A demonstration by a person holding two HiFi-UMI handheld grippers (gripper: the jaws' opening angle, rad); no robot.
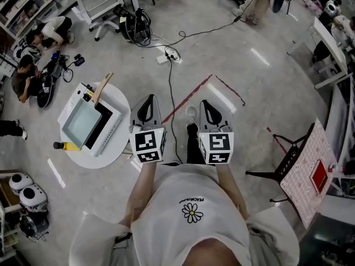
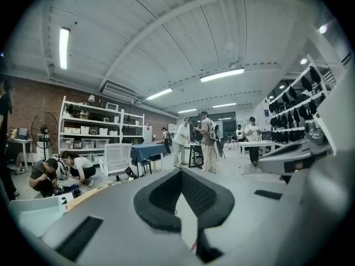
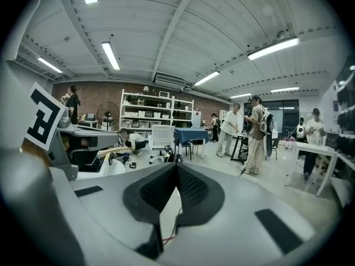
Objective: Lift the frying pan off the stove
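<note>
The frying pan (image 1: 82, 119), square and pale with a wooden handle (image 1: 102, 87), sits on a white stove (image 1: 108, 127) on a small round white table (image 1: 119, 148) to my left. My left gripper (image 1: 147, 100) and right gripper (image 1: 206, 103) are side by side in front of my chest, over the floor and right of the table. Both are shut and hold nothing. The left gripper view shows its pads (image 2: 161, 195) closed together, with the wooden handle (image 2: 89, 194) low at the left. In the right gripper view the pads (image 3: 191, 190) are also closed.
A black cable (image 1: 171, 87) and a power strip (image 1: 166, 57) lie on the floor ahead. A black chair (image 1: 283, 159) and a patterned table (image 1: 310, 165) stand to the right. People crouch at the far left (image 1: 33, 65). A yellow-black item (image 1: 65, 146) lies by the stove.
</note>
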